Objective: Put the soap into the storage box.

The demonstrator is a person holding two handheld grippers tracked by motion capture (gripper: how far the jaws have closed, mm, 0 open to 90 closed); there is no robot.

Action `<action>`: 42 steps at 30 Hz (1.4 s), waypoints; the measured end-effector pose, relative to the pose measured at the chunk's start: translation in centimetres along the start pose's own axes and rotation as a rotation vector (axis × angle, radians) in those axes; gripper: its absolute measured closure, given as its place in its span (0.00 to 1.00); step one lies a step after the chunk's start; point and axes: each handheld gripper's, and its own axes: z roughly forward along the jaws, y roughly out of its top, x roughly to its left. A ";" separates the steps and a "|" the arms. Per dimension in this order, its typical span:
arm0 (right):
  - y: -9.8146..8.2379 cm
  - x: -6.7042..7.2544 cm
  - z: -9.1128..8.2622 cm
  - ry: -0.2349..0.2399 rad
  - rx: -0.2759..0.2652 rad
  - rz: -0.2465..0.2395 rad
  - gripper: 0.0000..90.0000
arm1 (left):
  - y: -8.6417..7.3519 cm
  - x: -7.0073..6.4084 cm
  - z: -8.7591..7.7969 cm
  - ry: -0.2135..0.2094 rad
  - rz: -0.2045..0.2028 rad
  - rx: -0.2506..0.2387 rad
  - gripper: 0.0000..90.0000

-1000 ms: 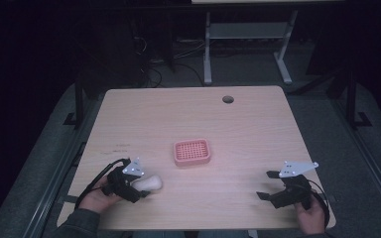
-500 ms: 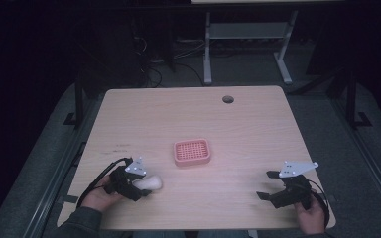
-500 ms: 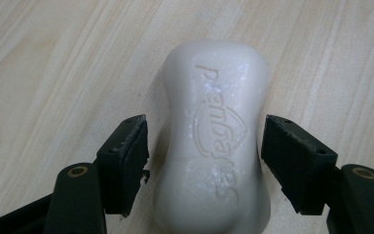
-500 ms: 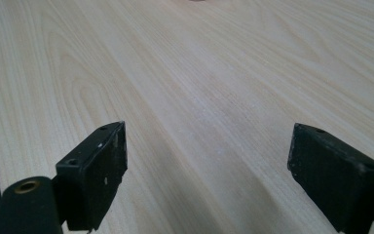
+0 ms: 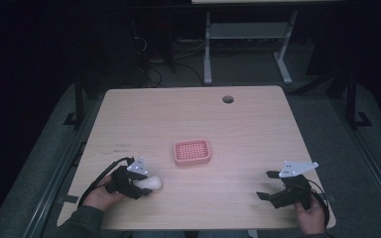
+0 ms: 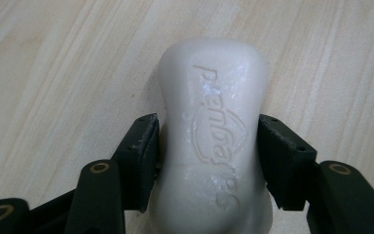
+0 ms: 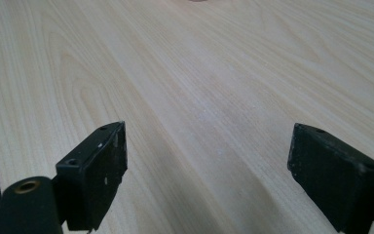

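A white bar of soap (image 6: 214, 136) with raised lettering lies on the wooden table (image 5: 258, 129) near its front left. My left gripper (image 6: 207, 126) has just been closing its jaws on the bar, and both black pads (image 6: 143, 146) now press against its sides. In the high view the soap (image 5: 153, 182) sticks out to the right of the left gripper (image 5: 141, 186). A pink soap dish (image 5: 192, 152) with a gridded floor sits mid-table, apart from the soap. My right gripper (image 5: 266, 184) rests open at the front right, and its jaws (image 7: 207, 146) stand wide over bare wood.
A round cable hole (image 5: 227, 99) lies near the table's far edge. Beyond the table stand dark floor, cables and a white desk frame (image 5: 243, 44). Bare wood stretches between the dish and both grippers.
The left gripper's jaws have drawn in against the white soap bar. Both hands and the soap dish have stayed where they were.
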 end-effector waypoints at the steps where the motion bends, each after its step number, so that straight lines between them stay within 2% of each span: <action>1: 0.0 0.0 0.0 0.000 0.001 0.000 0.16 | 0.0 0.0 0.0 -0.003 0.000 0.000 0.50; 5: 0.0 0.0 0.0 0.000 -0.002 0.001 0.16 | 0.0 0.1 0.0 0.001 0.011 0.003 0.51; 42: 0.0 0.0 -0.1 0.000 -0.007 -0.002 0.16 | 0.2 -0.1 -0.2 0.002 -0.007 0.013 0.55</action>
